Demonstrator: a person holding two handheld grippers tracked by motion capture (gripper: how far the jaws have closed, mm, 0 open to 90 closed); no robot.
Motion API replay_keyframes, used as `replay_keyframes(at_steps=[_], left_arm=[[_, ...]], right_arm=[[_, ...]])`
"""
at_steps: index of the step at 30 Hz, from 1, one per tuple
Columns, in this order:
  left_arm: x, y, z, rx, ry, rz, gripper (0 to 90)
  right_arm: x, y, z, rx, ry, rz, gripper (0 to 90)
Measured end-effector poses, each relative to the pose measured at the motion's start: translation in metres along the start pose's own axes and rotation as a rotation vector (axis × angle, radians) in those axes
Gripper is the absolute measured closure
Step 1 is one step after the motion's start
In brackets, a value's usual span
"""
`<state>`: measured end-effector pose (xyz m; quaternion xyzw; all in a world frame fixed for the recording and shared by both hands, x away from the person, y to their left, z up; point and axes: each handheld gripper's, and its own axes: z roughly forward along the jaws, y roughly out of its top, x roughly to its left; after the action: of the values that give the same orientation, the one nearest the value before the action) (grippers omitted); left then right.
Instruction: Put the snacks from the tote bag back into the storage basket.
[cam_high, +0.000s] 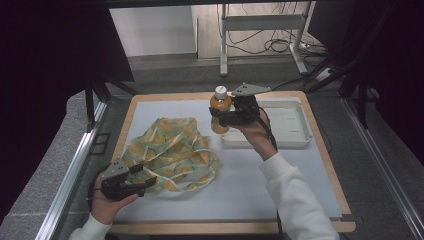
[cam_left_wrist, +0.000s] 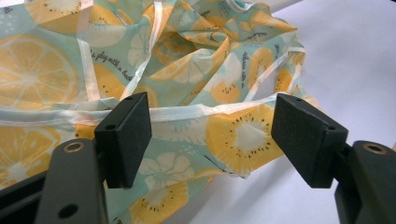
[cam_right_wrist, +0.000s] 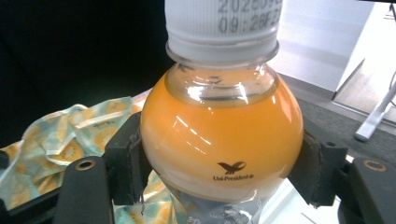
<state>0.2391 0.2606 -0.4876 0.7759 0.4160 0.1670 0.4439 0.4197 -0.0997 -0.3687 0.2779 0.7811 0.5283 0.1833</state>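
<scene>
Right fingers (cam_right_wrist: 116, 158) around bottle (cam_right_wrist: 219, 140)

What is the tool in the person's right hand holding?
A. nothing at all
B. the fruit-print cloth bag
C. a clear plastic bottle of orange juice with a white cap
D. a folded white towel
C: in the right gripper view the right gripper's black jaws press on both sides of the clear plastic bottle of orange juice, which the high view shows lifted near the white tray.
</scene>
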Motion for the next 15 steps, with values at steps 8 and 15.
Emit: replay_keyframes(at_steps=[8, 15], left_arm=[[-0.001, 0.0, 0.001, 0.001, -0.001, 0.002, 29.2], [-0.001, 0.0, 0.001, 0.0, -0.002, 0.0, 29.2]], right_arm=[[-0.015, 0.001, 0.0, 0.007, -0.035, 0.02, 31.1], [-0.028, 0.004, 0.003, 0.017, -0.06, 0.037, 31.1]])
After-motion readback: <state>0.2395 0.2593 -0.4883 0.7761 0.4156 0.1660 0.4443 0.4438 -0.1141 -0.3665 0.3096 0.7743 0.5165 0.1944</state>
